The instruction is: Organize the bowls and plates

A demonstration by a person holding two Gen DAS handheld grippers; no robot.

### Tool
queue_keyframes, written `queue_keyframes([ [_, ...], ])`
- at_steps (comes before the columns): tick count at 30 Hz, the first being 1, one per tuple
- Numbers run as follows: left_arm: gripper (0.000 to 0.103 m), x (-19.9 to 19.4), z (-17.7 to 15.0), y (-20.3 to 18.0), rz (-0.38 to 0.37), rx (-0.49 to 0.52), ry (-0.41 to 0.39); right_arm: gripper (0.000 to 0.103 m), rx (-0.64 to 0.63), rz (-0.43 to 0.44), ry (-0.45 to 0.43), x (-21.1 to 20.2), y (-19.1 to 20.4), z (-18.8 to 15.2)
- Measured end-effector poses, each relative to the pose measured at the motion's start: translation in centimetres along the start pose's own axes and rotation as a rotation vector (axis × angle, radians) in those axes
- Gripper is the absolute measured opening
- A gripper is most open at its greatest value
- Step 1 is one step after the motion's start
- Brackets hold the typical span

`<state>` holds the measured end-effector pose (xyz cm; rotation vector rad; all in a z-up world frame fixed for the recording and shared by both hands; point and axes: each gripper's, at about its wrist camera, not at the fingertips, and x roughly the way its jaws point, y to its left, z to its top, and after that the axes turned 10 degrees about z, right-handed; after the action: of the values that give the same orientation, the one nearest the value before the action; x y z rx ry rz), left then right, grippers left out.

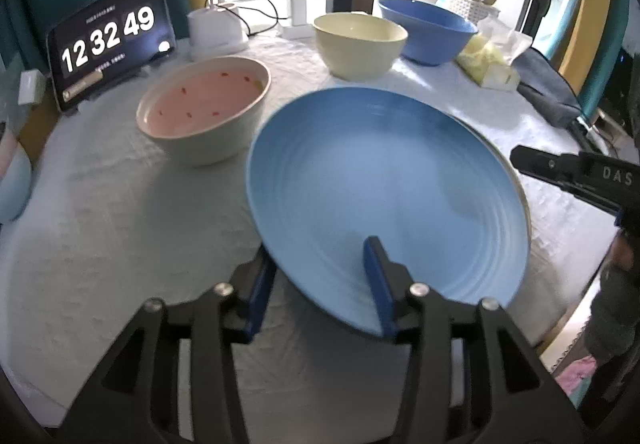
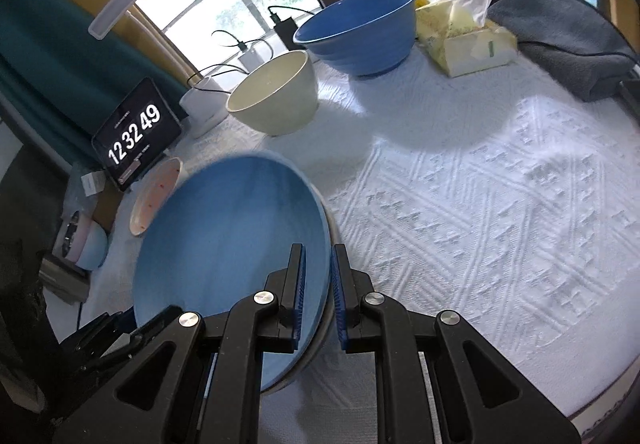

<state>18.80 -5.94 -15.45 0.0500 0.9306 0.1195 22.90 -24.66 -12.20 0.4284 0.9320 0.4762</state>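
A light blue ribbed plate [image 1: 380,188] is tilted above the white tablecloth, with the rim of a second pale plate under it [image 2: 326,324]. My left gripper [image 1: 320,284] is open, its jaws astride the plate's near rim, one pad below and one on top. My right gripper [image 2: 318,296] is nearly closed on the rims of the blue plate [image 2: 228,244] and the plate under it. A pink-lined bowl [image 1: 204,108], a cream bowl [image 1: 358,44] and a dark blue bowl [image 1: 428,28] stand behind.
A tablet clock [image 1: 108,40] stands at the back left, with chargers and cables [image 1: 296,8] behind. A yellow tissue pack [image 2: 468,40] and a grey cloth [image 2: 560,40] lie at the back right. A pale blue cup [image 2: 90,244] sits at the left edge.
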Motion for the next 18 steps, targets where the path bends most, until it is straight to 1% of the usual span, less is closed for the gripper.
queue_keyframes([
  [7, 0.047, 0.1, -0.2, 0.3, 0.005, 0.017, 0.014, 0.015, 0.008, -0.012, 0.000, 0.1, -0.2, 0.1],
  [10, 0.048, -0.2, -0.2, 0.7, 0.010, 0.021, -0.003, 0.014, 0.012, -0.019, 0.003, 0.4, -0.2, 0.1],
  [14, 0.051, -0.7, 0.1, 1.8, 0.028, -0.005, -0.028, 0.015, 0.020, -0.026, 0.018, 0.9, -0.3, 0.1],
  [16, 0.051, -0.4, 0.3, 2.4, 0.039, -0.027, -0.020, 0.015, 0.025, -0.024, 0.025, 1.1, -0.3, 0.1],
  [18, 0.052, 0.1, 0.4, 2.6, 0.051, -0.038, -0.006, 0.019, 0.030, -0.024, 0.034, 1.2, -0.4, 0.1],
])
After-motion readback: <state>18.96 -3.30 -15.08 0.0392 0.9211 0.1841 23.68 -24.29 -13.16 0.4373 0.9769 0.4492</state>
